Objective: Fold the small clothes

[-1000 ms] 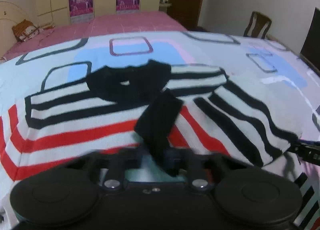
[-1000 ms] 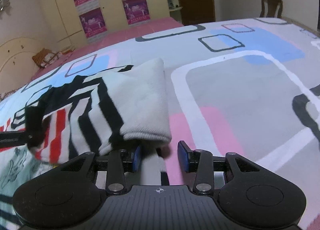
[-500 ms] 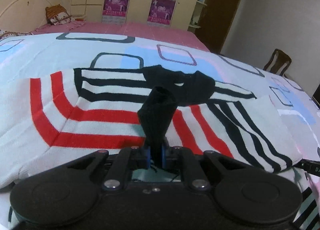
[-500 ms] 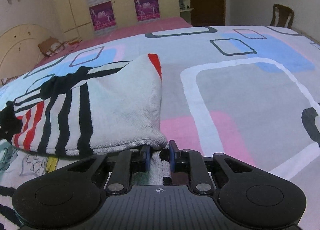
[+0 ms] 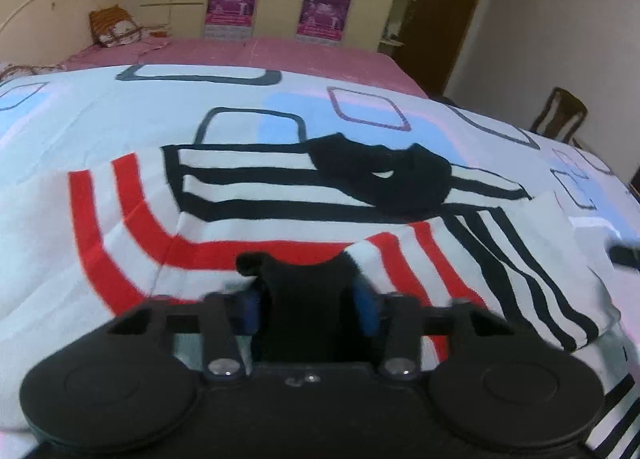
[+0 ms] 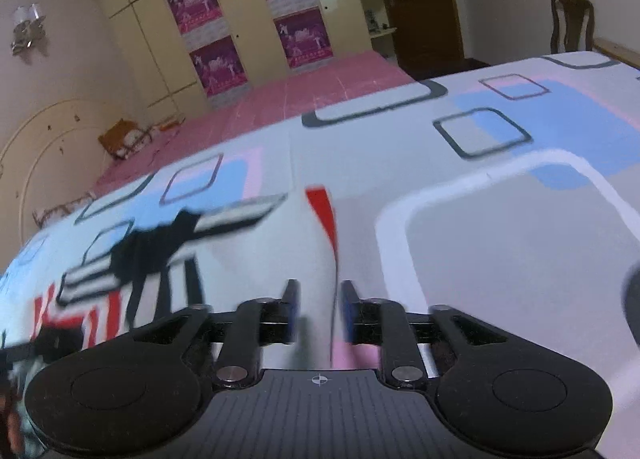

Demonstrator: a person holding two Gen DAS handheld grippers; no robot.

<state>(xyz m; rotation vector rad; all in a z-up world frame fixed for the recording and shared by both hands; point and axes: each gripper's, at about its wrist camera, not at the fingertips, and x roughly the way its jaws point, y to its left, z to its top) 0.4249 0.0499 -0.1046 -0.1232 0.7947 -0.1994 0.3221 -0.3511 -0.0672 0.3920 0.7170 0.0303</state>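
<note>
I see the striped sweater (image 5: 280, 195) spread flat on the bed's patterned sheet (image 5: 120, 107), its black collar (image 5: 384, 179) toward the far side. My left claw (image 5: 306, 301) sits at the sweater's near edge; its jaws have just been opening, and the black cuff (image 5: 308, 287) lies between them. My right claw (image 6: 318, 309) has just been opening too, jaws apart over the sweater's white right edge, gripping nothing
</note>
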